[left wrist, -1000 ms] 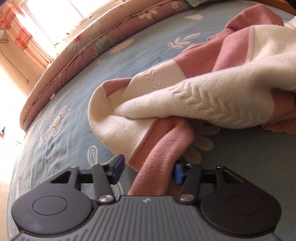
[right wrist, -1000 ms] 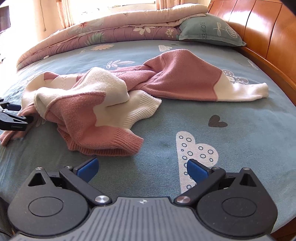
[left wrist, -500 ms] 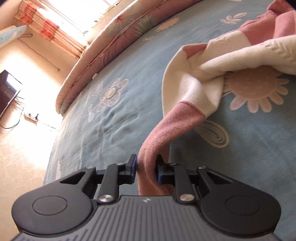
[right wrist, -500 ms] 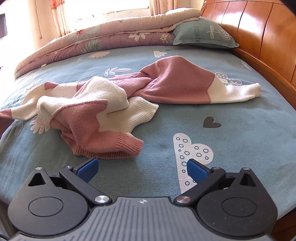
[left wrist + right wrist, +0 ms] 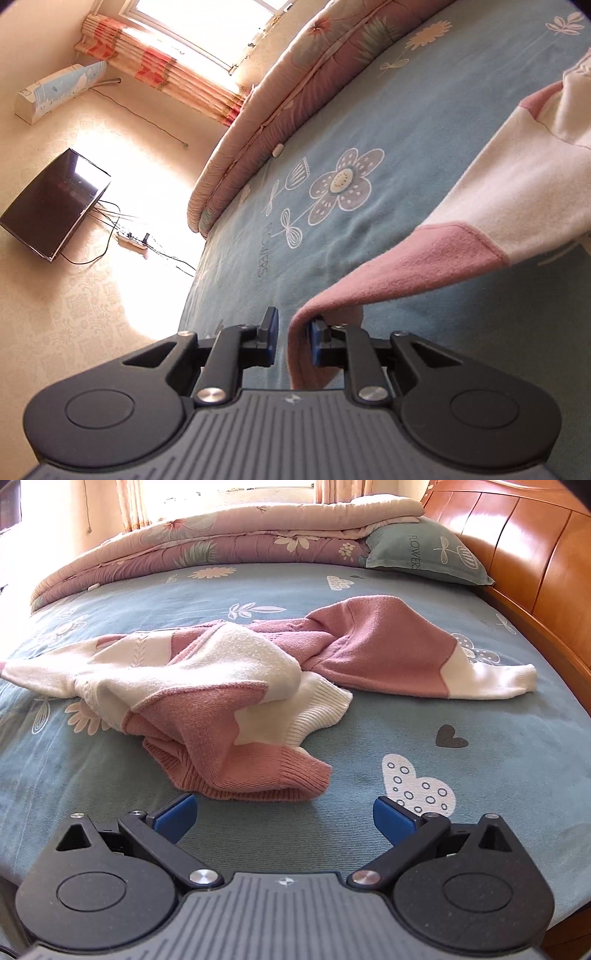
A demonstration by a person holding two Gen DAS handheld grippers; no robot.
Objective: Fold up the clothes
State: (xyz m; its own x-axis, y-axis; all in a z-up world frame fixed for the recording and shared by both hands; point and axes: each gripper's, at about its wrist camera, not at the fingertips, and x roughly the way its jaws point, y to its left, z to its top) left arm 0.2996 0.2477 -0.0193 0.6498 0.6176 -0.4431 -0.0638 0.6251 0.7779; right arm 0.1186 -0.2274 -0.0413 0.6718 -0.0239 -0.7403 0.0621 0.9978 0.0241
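Sweater: one pink-and-cream knit sweater (image 5: 229, 686), lying crumpled on the blue bedsheet (image 5: 480, 794), mid-bed.
Sleeves: two in view. One lies flat toward the wooden headboard (image 5: 524, 565), ending in a cream cuff (image 5: 517, 681); the other stretches the opposite way from the sweater's bulk, ending in a pink cuff (image 5: 406, 269).
Left gripper (image 5: 293, 341): clenched on the pink cuff (the cloth sits pinched between the two blue pads), with the sleeve running taut back toward the sweater.
Right gripper (image 5: 282, 814): released, jaws wide apart, holding nothing, just short of the sweater's pink ribbed hem (image 5: 258, 788).
Bedding: one rolled floral quilt (image 5: 207, 550) beyond the sweater, one teal pillow (image 5: 424, 554) against the headboard.
Room: one dark television (image 5: 55, 210), one wall air conditioner (image 5: 59, 90), one power strip (image 5: 133, 242) (all past the bed's edge, away from the sweater).
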